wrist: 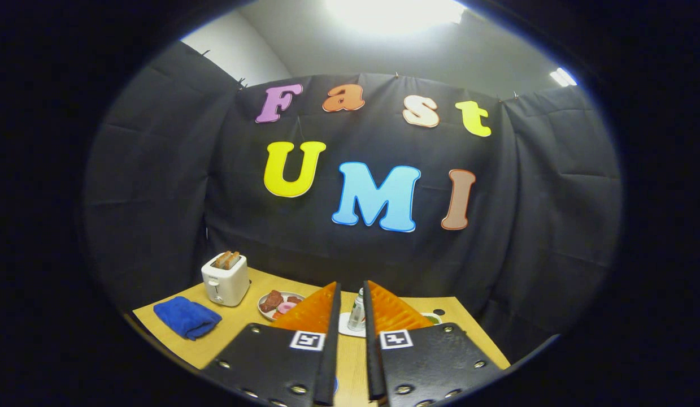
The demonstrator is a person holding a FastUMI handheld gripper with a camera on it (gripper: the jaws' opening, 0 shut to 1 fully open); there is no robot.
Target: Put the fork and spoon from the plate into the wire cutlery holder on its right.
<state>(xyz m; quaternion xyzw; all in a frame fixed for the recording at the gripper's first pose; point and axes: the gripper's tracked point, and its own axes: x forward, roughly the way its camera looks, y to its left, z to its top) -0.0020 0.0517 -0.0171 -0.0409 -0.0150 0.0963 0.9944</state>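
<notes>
My gripper (352, 285) is held high over the near edge of a wooden table (237, 339), its two fingers a narrow gap apart with nothing between them. Just left of the left finger (313, 311) lies a small plate (260, 306) holding brown and pink food pieces; the finger covers its right side. Beyond the gap stands a small can (357, 310) on a white square mat (344, 327). The rim of a dish with something green (432, 318) peeks out behind the right finger (395, 314).
A white toaster (225, 278) with two slices of bread in it stands at the table's far left. A folded blue cloth (187, 316) lies in front of it near the left edge. Black cloth walls close the booth behind the table.
</notes>
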